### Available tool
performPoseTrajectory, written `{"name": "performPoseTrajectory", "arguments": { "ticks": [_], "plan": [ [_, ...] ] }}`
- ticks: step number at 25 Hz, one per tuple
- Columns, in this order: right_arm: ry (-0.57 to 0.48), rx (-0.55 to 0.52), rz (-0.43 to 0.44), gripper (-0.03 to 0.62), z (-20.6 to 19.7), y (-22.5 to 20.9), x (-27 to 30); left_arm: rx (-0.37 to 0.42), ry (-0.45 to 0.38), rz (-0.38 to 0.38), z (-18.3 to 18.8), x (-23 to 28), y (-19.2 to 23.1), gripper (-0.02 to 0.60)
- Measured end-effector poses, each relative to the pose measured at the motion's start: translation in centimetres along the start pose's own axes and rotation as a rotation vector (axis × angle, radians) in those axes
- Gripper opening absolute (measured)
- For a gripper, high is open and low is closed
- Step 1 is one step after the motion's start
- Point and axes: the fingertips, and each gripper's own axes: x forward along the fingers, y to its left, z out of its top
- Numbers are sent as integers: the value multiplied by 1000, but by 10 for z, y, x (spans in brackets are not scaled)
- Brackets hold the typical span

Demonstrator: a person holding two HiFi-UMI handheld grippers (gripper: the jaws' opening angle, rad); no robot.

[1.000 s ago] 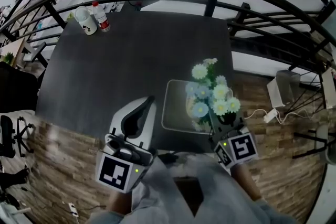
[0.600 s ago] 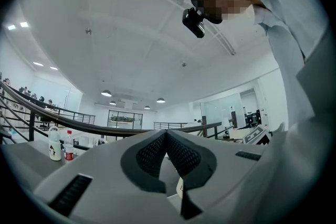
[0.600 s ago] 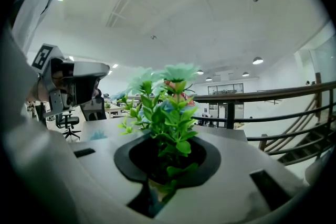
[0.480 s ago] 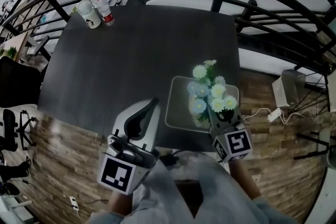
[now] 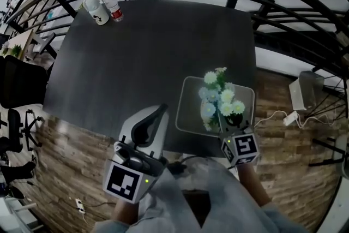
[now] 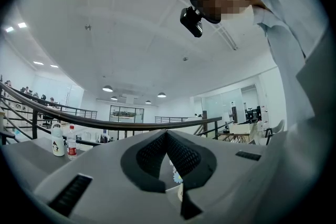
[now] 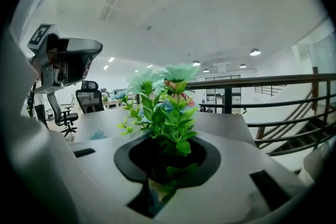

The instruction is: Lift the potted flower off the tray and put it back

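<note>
Right tongs [image 5: 227, 124] were clamped around the base of the flower [image 5: 220, 100]. Its stem stood upright, with the blooms rising just ahead of and above the jaws. The flower was over the near right part of the tray [image 5: 188, 109]; whether its pot touched the tray could not be told. Setting it back likely needed only a straight drop. Left tongs [image 5: 157, 113], closed and empty, hovered left of the tray at the near edge of the worktop [image 5: 147, 57], farther from the flower.
</note>
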Motion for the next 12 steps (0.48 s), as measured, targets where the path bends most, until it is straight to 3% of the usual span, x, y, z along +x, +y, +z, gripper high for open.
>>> {"name": "performPoseTrajectory", "arguments": {
  "ticks": [12],
  "plan": [
    [38, -9, -11, 77, -38, -2, 18, 11, 49, 11, -10, 0, 2, -2]
  ]
}}
